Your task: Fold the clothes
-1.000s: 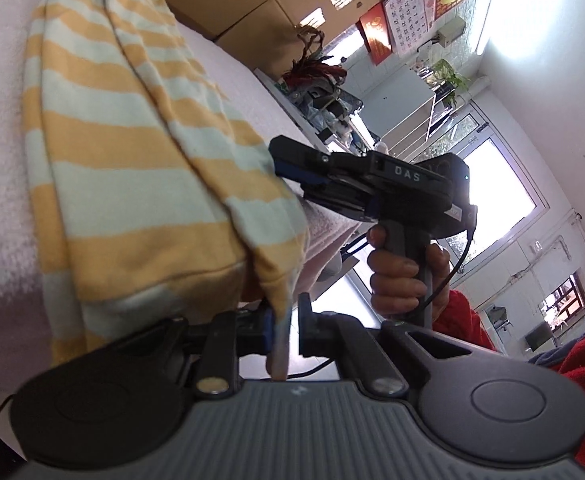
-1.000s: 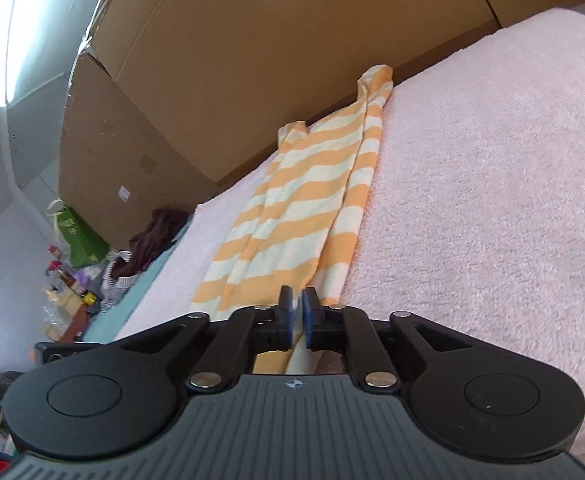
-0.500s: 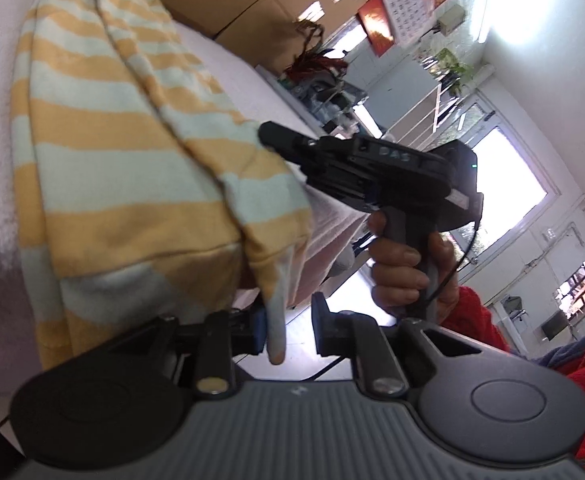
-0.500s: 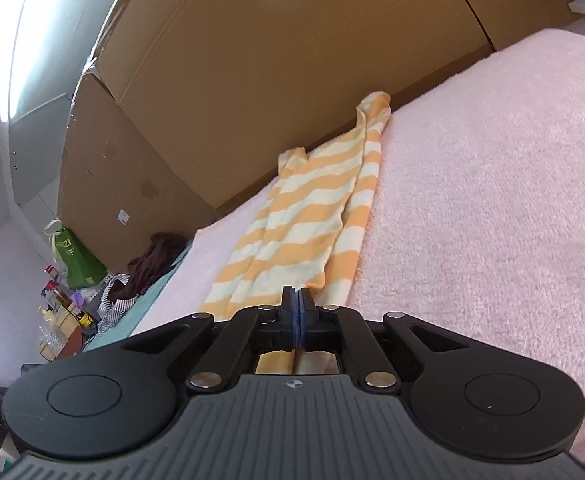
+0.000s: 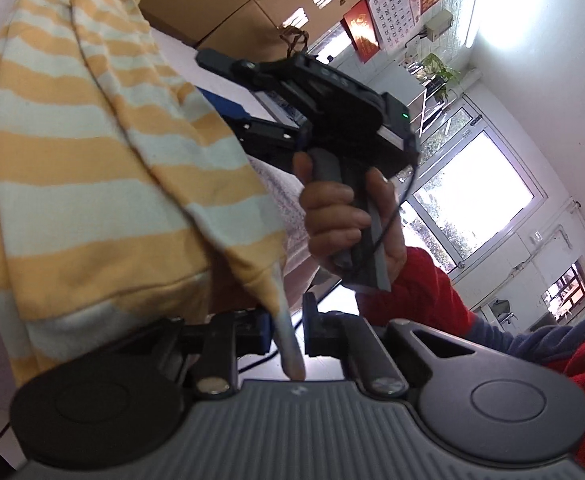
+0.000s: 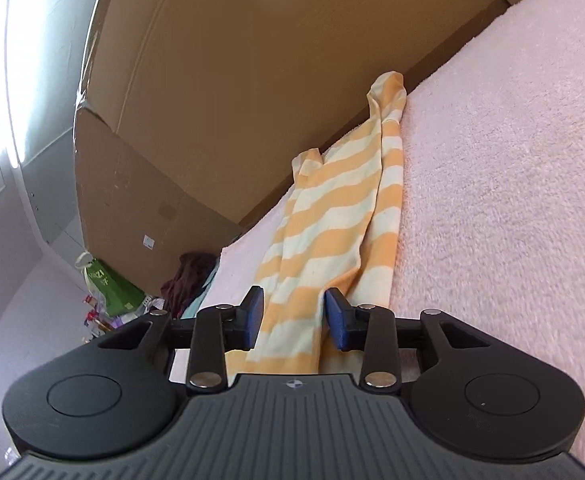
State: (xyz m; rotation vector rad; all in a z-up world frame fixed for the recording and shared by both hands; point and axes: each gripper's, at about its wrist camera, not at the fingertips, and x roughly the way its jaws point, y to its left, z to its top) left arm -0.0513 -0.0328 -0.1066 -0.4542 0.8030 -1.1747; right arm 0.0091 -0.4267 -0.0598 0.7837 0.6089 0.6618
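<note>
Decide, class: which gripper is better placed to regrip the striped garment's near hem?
Right, probably. The right gripper is open with the striped garment lying between its fingers; the left gripper, also open, has only a hanging corner.

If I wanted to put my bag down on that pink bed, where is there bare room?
The wide pink blanket right of the striped garment is bare up to the cardboard boxes. A narrower bare strip lies left of the garment. It is crowded at the near edge, where the open right tool straddles the hem and the left tool works.
</note>
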